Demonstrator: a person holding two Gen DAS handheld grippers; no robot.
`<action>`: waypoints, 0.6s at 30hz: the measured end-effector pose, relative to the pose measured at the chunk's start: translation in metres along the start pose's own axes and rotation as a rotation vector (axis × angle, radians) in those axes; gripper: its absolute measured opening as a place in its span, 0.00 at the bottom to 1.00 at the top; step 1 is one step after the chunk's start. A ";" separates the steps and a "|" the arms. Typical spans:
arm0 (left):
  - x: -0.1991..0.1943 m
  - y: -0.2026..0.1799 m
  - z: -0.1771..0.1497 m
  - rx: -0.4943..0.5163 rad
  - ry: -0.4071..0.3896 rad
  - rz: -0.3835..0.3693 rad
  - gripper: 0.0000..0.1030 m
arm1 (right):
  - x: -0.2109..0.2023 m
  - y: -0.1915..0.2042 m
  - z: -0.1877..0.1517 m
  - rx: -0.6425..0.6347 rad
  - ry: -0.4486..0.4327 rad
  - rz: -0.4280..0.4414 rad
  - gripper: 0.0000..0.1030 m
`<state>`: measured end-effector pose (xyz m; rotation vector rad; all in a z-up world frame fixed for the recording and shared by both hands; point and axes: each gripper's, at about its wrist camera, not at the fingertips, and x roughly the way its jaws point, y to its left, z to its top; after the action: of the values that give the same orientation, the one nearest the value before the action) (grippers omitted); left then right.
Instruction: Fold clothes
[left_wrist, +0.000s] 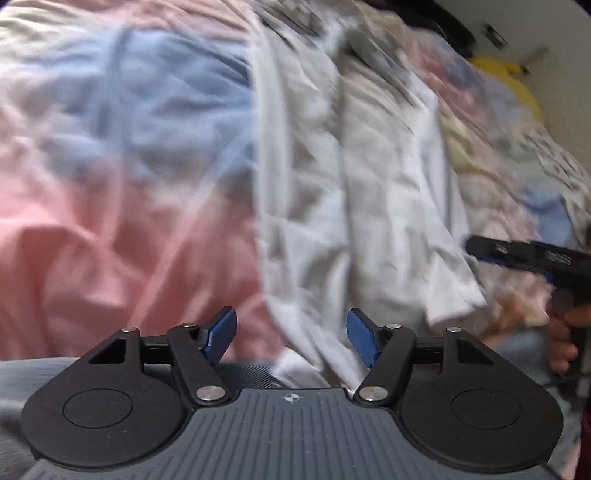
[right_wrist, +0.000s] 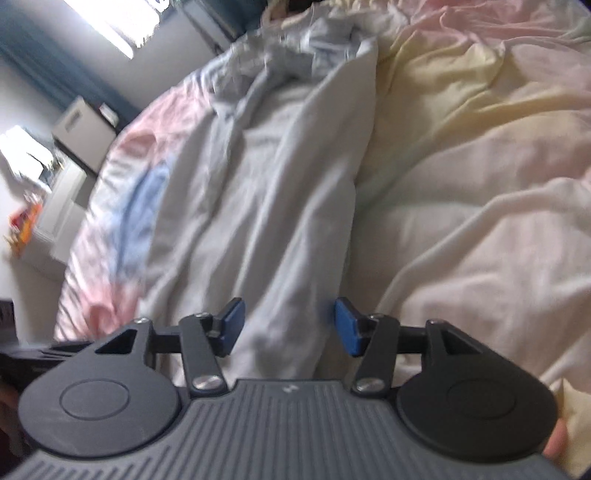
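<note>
A pale grey-white garment (left_wrist: 354, 206) lies stretched out lengthwise on a bed; it also shows in the right wrist view (right_wrist: 266, 206). My left gripper (left_wrist: 291, 332) is open and empty, just above the garment's near end. My right gripper (right_wrist: 290, 325) is open and empty, its jaws either side of the garment's near edge. The right gripper also shows in the left wrist view (left_wrist: 517, 254), at the garment's right side, held by a hand. The left view is motion-blurred.
The bed cover (left_wrist: 92, 221) is pink with blue and cream patches (right_wrist: 461, 166). A yellow item (left_wrist: 517, 85) and patterned cloth (left_wrist: 565, 166) lie at the far right. White drawers (right_wrist: 74, 147) and a bright window (right_wrist: 110, 22) stand beyond the bed.
</note>
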<state>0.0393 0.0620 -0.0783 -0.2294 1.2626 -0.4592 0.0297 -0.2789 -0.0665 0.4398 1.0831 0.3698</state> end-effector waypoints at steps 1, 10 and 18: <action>0.004 -0.001 0.000 0.011 0.032 -0.022 0.67 | 0.003 0.002 -0.001 -0.005 0.025 -0.009 0.53; 0.002 -0.003 -0.008 0.028 -0.004 -0.024 0.21 | 0.012 0.020 -0.013 -0.095 0.094 0.019 0.43; -0.063 0.000 -0.009 0.031 -0.223 -0.245 0.10 | -0.033 0.022 -0.015 -0.071 -0.087 0.111 0.06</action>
<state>0.0162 0.0911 -0.0271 -0.4001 1.0126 -0.6446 0.0009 -0.2741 -0.0364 0.4497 0.9605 0.4812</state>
